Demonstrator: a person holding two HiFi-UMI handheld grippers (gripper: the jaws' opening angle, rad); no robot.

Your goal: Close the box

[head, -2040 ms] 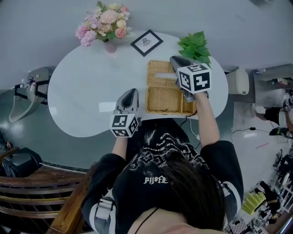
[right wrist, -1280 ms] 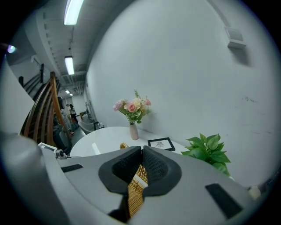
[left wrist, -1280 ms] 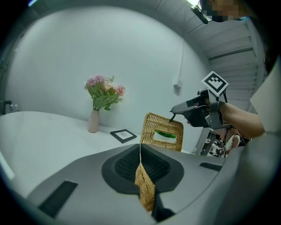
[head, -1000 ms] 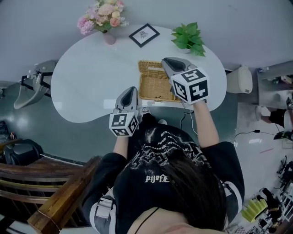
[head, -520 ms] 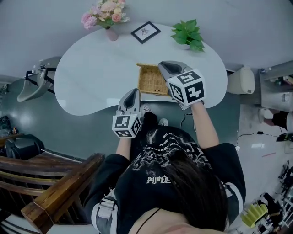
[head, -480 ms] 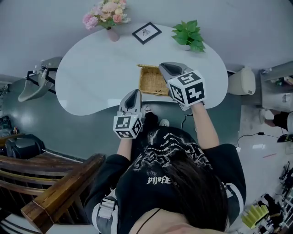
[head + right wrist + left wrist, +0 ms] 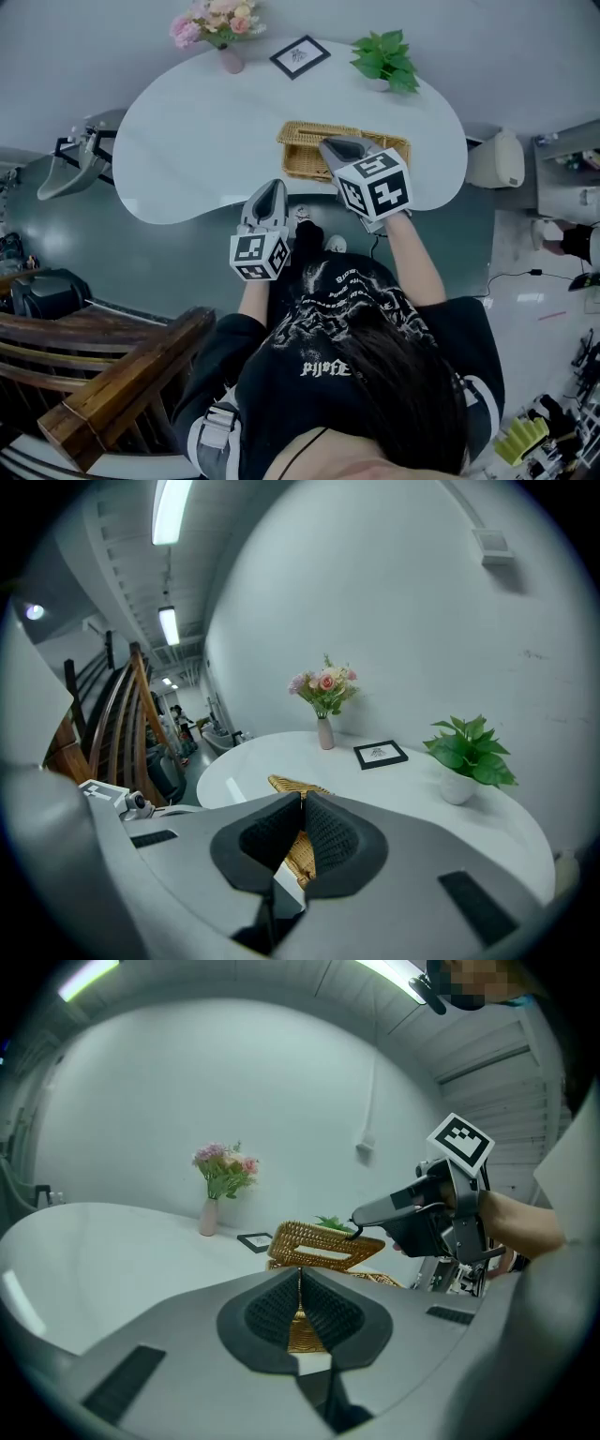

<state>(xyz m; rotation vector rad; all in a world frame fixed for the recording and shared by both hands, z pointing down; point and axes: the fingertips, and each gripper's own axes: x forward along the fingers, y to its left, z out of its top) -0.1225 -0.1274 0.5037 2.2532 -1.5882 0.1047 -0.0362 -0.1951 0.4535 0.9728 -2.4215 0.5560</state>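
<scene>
While left gripper (image 7: 270, 187) jaws sit together, empty, short of box (image 7: 300, 167), right gripper (image 7: 329, 143) jaws pinch wicker lid (image 7: 317, 1240) edge.

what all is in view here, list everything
table: 1, white, centre
wicker box: 1, tan, table's near edge
lid: 1, tan, tilted partly open over the box
flowers in vase: 1, pink, table's far edge
picture frame: 1, black, right of the vase
potted plant: 1, green, far right
wooden chair: 1, brown, lower left
left gripper: grey, shut, empty
right gripper: grey, shut on the lid
</scene>
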